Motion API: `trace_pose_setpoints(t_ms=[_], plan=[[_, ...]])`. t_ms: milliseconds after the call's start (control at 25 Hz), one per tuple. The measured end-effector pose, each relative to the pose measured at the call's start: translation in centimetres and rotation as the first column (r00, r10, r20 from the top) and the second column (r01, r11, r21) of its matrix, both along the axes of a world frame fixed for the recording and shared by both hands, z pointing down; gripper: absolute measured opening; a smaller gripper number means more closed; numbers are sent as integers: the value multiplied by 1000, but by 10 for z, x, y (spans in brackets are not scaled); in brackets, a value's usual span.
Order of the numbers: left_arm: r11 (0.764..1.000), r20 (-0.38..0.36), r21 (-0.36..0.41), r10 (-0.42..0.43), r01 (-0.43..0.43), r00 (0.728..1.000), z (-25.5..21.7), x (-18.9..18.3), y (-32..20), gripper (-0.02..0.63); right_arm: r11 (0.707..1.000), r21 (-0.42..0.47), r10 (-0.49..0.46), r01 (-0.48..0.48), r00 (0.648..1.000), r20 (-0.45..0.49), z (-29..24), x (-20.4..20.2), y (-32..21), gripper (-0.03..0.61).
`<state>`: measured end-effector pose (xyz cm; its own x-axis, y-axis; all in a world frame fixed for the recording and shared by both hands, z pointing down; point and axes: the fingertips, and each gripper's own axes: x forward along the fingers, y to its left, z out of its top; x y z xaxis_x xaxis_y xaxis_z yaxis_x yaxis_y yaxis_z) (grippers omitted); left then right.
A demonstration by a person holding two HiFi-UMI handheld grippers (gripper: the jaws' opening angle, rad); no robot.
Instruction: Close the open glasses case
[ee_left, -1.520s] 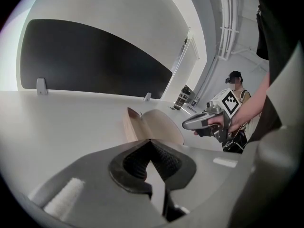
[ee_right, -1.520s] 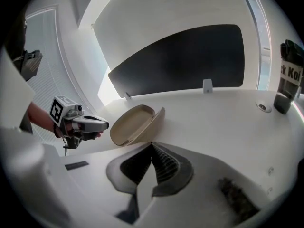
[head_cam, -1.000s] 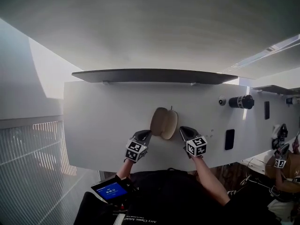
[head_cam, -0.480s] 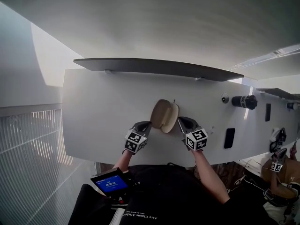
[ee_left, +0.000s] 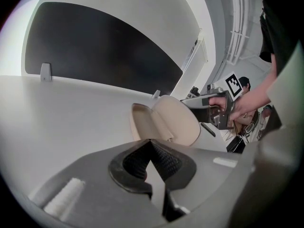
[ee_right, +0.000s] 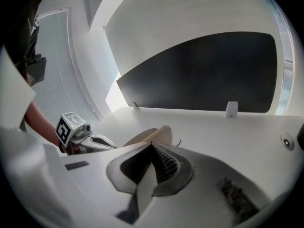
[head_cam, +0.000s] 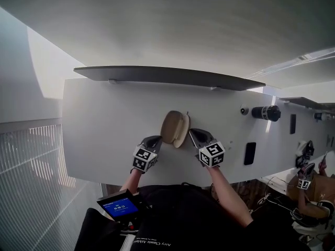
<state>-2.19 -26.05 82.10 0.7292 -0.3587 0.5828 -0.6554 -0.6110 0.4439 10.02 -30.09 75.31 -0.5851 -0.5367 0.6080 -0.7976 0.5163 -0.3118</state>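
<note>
Case (head_cam: 174, 128) half shut near the front edge of the tabletop (head_cam: 104, 119), between left gripper (head_cam: 153, 140) and right gripper (head_cam: 195, 135), both clenched empty. Best squeezed evenly from both sides.

Lighting: bright, diffuse; strongest from the slatted white window blinds (head_cam: 31, 166) at left. Surface of flat white table (head_cam: 104, 140) slightly washed out. Gripper views: heavy fisheye bending, black corners; nearest foreground soft, possibly unfocused.

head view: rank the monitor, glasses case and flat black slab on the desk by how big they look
1. monitor, largest by far, though it is seen nearly edge-on
2. glasses case
3. black slab, smallest
</note>
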Motion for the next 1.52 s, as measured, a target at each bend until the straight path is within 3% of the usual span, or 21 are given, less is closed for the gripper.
trace_pose_setpoints(t_ms=[520,680,880,1000,1160,1320,1440,1520], plan=[[999,-65,-35,-29,27,997,-4,1,-3,6,994,43,-105,105,994,7,-11,-48,-18,8],[997,-44,-72,-27,24,999,-4,0,-3,6,985,49,-164,165,986,-17,-5,-62,-23,8],[1000,-94,3,26,-26,995,-39,8,-6,6,968,91,-224,233,970,-96,1,-77,-26,8],[995,-98,47,90,-85,991,-50,22,-8,6,966,120,-215,230,968,-129,5,-84,-30,8],[987,-58,19,160,-159,985,-37,29,5,6,975,83,-196,204,976,-92,13,-93,-27,6],[992,-36,-8,126,-127,991,-25,27,0,6,965,99,-230,243,965,-125,11,-94,-31,8],[991,-34,-11,131,-131,991,-25,28,-1,6,966,159,-178,203,971,-158,-1,-77,-30,8],[992,-34,-9,127,-127,991,-24,28,-2,6,970,152,-157,190,966,-205,2,-64,-23,8]])
